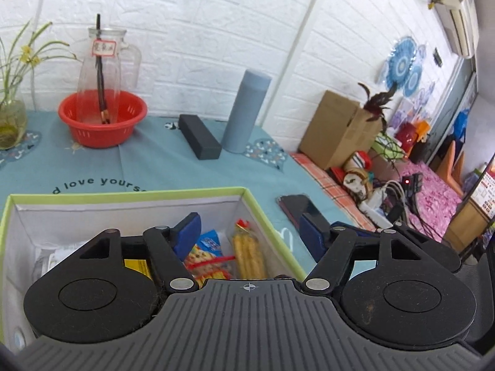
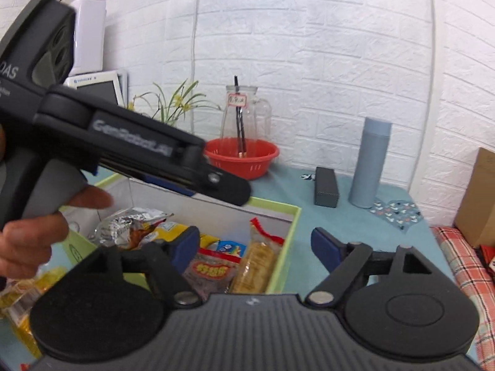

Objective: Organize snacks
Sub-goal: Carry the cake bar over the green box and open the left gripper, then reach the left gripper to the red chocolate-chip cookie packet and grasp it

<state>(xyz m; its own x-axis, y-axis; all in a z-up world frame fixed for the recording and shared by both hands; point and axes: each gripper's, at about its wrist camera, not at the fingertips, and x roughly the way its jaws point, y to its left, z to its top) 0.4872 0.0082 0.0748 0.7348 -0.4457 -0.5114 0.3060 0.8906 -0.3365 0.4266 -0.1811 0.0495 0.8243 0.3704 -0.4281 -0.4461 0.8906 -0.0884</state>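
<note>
A green-rimmed white box [image 1: 173, 192] sits on the teal tablecloth and holds several snack packs: a biscuit-stick pack [image 1: 247, 255], a red-and-blue pack [image 1: 208, 255] and a yellow pack [image 1: 137, 267]. My left gripper [image 1: 250, 228] is open and empty, straddling the box's right wall. In the right wrist view the box [image 2: 294, 225] holds a silver foil pack [image 2: 130, 225], a red-labelled pack [image 2: 210, 270] and the biscuit pack [image 2: 256, 267]. My right gripper [image 2: 255, 249] is open and empty above the box's right side. The left gripper's body [image 2: 133, 142] reaches over the box.
A red basket [image 1: 102, 120] with a glass jug, a black case [image 1: 199, 140], a blue-grey flask [image 1: 244, 111] and a plant vase [image 1: 9, 123] stand behind the box. A phone [image 1: 297, 207] lies near the table's right edge. More yellow snack packs [image 2: 18, 303] lie left of the box.
</note>
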